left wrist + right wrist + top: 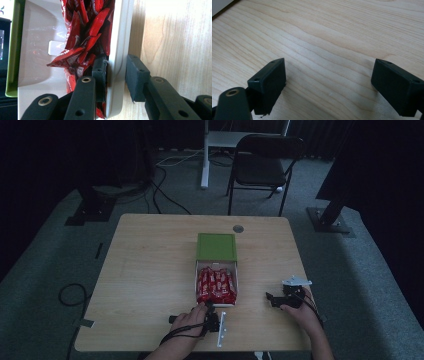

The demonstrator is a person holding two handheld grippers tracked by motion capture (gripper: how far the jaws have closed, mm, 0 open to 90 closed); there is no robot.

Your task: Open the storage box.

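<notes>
Left gripper (pixel 115 75) clamps the near wall of the white tray (pixel 117 37), one jaw inside against the red packets (pixel 85 32), one outside over the table (pixel 175 37). Right gripper (pixel 328 85) holds its jaws wide apart over bare wood, gripping nothing, right of the tray. Beyond the tray, the green lid (pixel 216 246) lies against its far end.

Bare table (pixel 150 270) flanks the white tray (pixel 216 305); red packets (pixel 216 286) crowd its inside.
</notes>
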